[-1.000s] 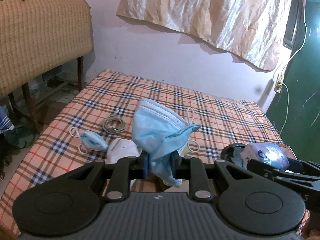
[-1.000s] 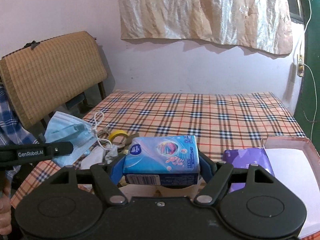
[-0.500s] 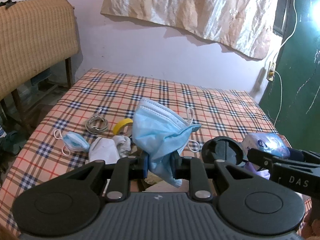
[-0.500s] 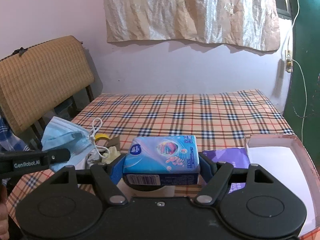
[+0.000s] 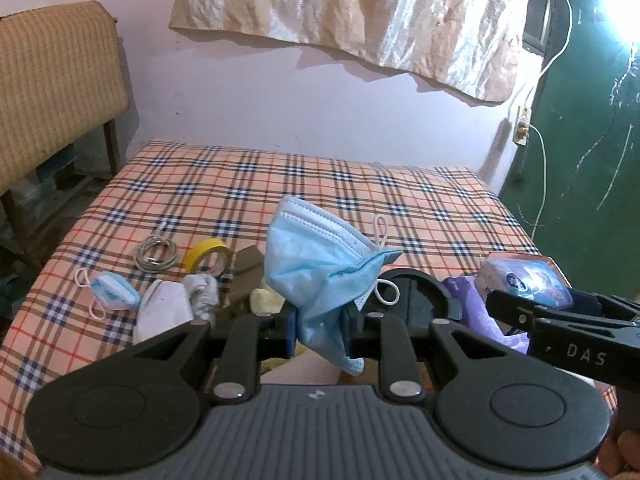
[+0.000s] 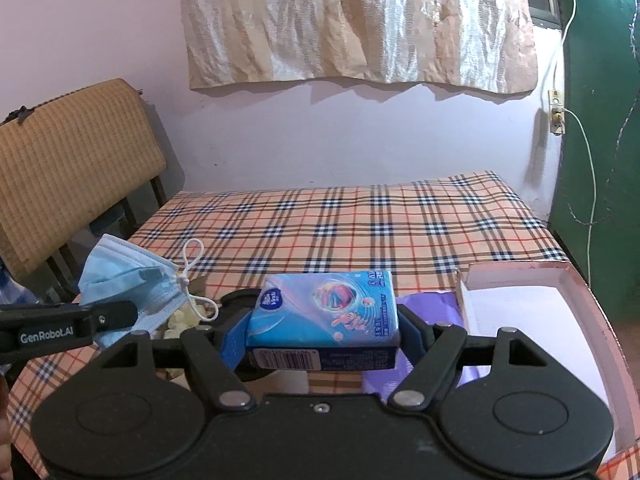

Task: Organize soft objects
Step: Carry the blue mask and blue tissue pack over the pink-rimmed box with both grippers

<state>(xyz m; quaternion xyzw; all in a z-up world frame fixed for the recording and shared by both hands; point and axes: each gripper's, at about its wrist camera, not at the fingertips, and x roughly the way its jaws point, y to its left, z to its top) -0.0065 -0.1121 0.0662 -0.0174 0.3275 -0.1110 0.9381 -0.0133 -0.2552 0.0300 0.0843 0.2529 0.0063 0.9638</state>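
My left gripper [image 5: 320,322] is shut on a light blue face mask [image 5: 320,264] and holds it above the plaid table [image 5: 280,184]. The mask also shows in the right wrist view [image 6: 132,280]. My right gripper [image 6: 322,338] is shut on a blue tissue pack [image 6: 324,316], which also shows at the right of the left wrist view [image 5: 524,282]. A folded blue mask [image 5: 110,290], a white mask [image 5: 164,314] and a grey cloth [image 5: 202,292] lie on the table at the left.
A pink open box [image 6: 560,312] sits at the table's right with a purple bag [image 6: 424,304] beside it. A cable coil [image 5: 156,256], a yellow tape roll [image 5: 206,258], a dark block [image 5: 244,266] and a black round lid [image 5: 416,296] lie on the table. A woven chair [image 6: 68,168] stands left.
Both grippers have shifted right along the table, each still holding its object. More of the pink box and of the green door has come into view.
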